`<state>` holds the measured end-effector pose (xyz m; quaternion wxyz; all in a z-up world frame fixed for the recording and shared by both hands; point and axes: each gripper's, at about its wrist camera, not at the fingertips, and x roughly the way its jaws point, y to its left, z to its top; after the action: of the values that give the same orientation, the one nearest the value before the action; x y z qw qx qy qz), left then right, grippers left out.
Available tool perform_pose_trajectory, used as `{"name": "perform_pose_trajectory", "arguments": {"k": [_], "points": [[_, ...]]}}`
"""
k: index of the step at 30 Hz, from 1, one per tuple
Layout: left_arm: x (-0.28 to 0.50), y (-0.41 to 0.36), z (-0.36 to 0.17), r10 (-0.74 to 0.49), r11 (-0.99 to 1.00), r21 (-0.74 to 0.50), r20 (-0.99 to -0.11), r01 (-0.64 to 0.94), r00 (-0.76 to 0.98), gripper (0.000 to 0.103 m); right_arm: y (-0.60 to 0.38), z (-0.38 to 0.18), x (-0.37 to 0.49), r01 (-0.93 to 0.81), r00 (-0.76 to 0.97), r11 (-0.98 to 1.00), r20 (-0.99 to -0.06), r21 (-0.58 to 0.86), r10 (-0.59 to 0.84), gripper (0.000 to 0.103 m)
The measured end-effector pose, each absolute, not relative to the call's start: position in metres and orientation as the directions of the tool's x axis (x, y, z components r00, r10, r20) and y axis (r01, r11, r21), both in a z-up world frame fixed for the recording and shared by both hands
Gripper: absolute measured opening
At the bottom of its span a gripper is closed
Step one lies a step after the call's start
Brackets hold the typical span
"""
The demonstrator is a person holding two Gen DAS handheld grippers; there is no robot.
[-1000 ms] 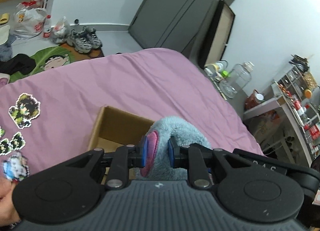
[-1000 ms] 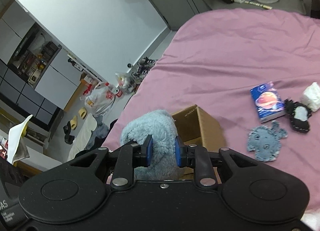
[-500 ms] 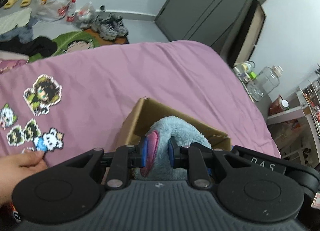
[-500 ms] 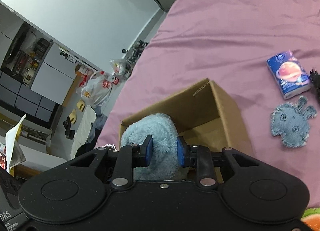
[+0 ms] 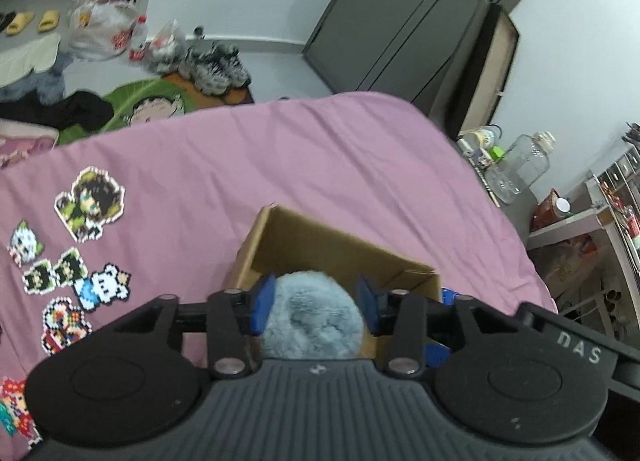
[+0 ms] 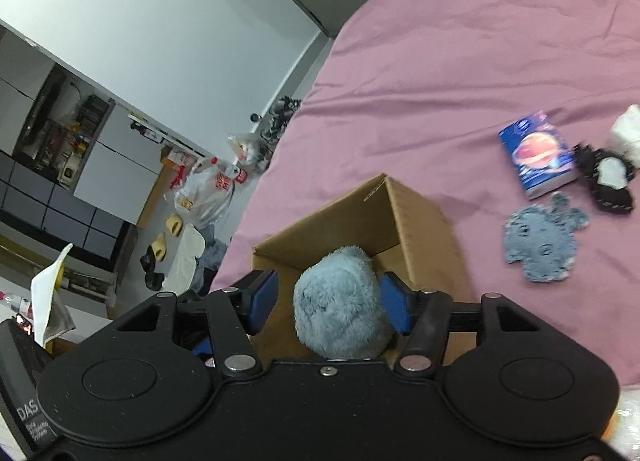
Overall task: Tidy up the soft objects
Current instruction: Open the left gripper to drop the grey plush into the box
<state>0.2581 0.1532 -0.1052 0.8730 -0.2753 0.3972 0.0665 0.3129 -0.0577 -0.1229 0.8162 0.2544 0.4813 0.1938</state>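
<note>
A fluffy blue-grey plush toy [image 5: 316,317] sits inside the open cardboard box [image 5: 332,245] on the pink bed. My left gripper [image 5: 316,307] is open, its blue pads spread on either side of the plush. In the right wrist view the same plush toy [image 6: 340,301] rests in the box [image 6: 320,217]. My right gripper [image 6: 329,303] is open around it too, with a gap at the left pad. The lower part of the plush is hidden behind the gripper bodies.
Several pixel-art patches [image 5: 90,203] lie on the bedsheet left of the box. To the right of the box lie a flat blue plush piece [image 6: 540,237], a blue tissue pack [image 6: 538,153], a black-and-white item [image 6: 608,177] and a white soft lump [image 6: 628,133]. Shoes and bags litter the floor beyond the bed.
Both grippers were shut on the plush and have opened wide. The plush has gone down into the box. A hand seen at the left earlier is out of view.
</note>
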Motion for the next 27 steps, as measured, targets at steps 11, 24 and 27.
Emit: {"name": "perform_pose_trajectory", "arguments": {"k": [11,24,27], "points": [[0.237,0.113,-0.071,-0.103,0.884,-0.386,-0.710,-0.263,0.697,0.066,-0.107,-0.095,0.272,-0.091,0.517,0.840,-0.695,0.535,0.499,0.072],[0.203,0.052,-0.059,-0.130,0.916,-0.346,-0.734,-0.203,0.666,0.069,-0.189,-0.081,0.226,0.001,0.598,0.878,-0.704,0.478,0.383,0.079],[0.193,0.038,-0.057,-0.140,0.927,-0.332,-0.738,-0.175,0.661,0.069,-0.204,-0.080,0.218,0.007,0.602,0.876,-0.701,0.483,0.382,0.079]]}}
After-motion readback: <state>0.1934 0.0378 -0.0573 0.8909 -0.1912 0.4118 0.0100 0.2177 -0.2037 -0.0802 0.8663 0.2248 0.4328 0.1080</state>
